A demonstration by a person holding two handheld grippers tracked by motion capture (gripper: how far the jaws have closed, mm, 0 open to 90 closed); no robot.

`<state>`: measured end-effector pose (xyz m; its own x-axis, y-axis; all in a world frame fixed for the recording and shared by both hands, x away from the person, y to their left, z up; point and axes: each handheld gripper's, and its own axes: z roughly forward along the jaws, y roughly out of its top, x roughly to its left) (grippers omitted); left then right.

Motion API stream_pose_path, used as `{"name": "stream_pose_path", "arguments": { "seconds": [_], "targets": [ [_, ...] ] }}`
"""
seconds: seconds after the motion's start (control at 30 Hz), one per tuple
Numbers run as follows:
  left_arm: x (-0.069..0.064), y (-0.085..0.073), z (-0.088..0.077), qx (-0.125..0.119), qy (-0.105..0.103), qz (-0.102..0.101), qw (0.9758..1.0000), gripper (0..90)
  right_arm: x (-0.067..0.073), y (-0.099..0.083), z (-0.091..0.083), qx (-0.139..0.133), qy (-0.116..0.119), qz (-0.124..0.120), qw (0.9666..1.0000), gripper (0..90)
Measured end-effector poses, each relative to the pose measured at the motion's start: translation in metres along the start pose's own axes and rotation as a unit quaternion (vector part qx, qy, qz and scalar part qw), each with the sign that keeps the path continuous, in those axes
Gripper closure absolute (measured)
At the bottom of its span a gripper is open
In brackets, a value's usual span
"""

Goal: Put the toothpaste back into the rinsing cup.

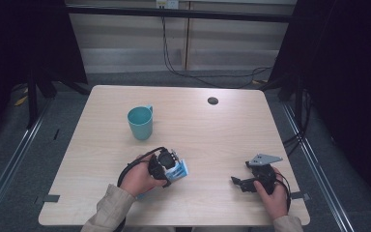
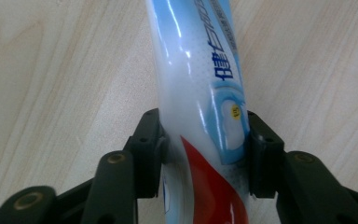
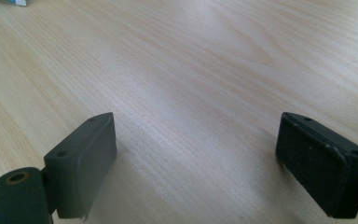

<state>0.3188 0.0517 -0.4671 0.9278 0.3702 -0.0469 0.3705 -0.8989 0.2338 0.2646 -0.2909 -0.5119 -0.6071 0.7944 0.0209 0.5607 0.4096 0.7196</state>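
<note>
A white, blue and red toothpaste tube [image 2: 200, 79] lies low over the wooden table [image 1: 212, 135], and both pads of my left gripper [image 2: 203, 140] press against its sides. In the high view that left gripper [image 1: 168, 166] sits at the front left of the table, the tube's [image 1: 179, 170] blue end poking out to its right. My right gripper [image 1: 239, 175] rests at the front right, pointing left. Its jaws stand wide apart in the right gripper view [image 3: 196, 154], with bare wood between them.
A teal mug [image 1: 140, 123] stands upright behind the left hand, its handle toward the far side. A dark round grommet [image 1: 213, 100] sits in the tabletop near the far edge. Cables hang behind the table.
</note>
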Motion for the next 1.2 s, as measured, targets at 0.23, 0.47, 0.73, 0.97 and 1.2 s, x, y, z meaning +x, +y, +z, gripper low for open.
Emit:
{"name": "stream_pose_path", "arguments": {
  "seconds": [0.23, 0.47, 0.73, 0.97, 1.2],
  "targets": [
    [0.003, 0.0, -0.002, 0.008, -0.003, -0.015, 0.9999, 72.1, 0.0, 0.0, 0.0, 0.0, 0.0, 0.0, 1.0, 12.0],
    [0.008, -0.007, -0.009, -0.026, -0.005, -0.027, 0.9993, 73.0, 0.0, 0.0, 0.0, 0.0, 0.0, 0.0, 1.0, 12.0],
    [0.021, -0.017, -0.029, -0.086, 0.001, -0.055, 0.9948, 73.0, 0.0, 0.0, 0.0, 0.0, 0.001, 0.0, 1.0, 12.0],
    [0.031, -0.024, -0.047, -0.148, 0.006, -0.073, 0.9862, 72.9, 0.0, 0.0, 0.0, 0.0, 0.001, 0.0, 1.0, 12.0],
    [0.039, -0.029, -0.06, -0.206, 0.017, -0.097, 0.9735, 73.0, 0.0, 0.0, 0.0, 0.0, 0.0, 0.0, 1.0, 12.0]
  ]
}}
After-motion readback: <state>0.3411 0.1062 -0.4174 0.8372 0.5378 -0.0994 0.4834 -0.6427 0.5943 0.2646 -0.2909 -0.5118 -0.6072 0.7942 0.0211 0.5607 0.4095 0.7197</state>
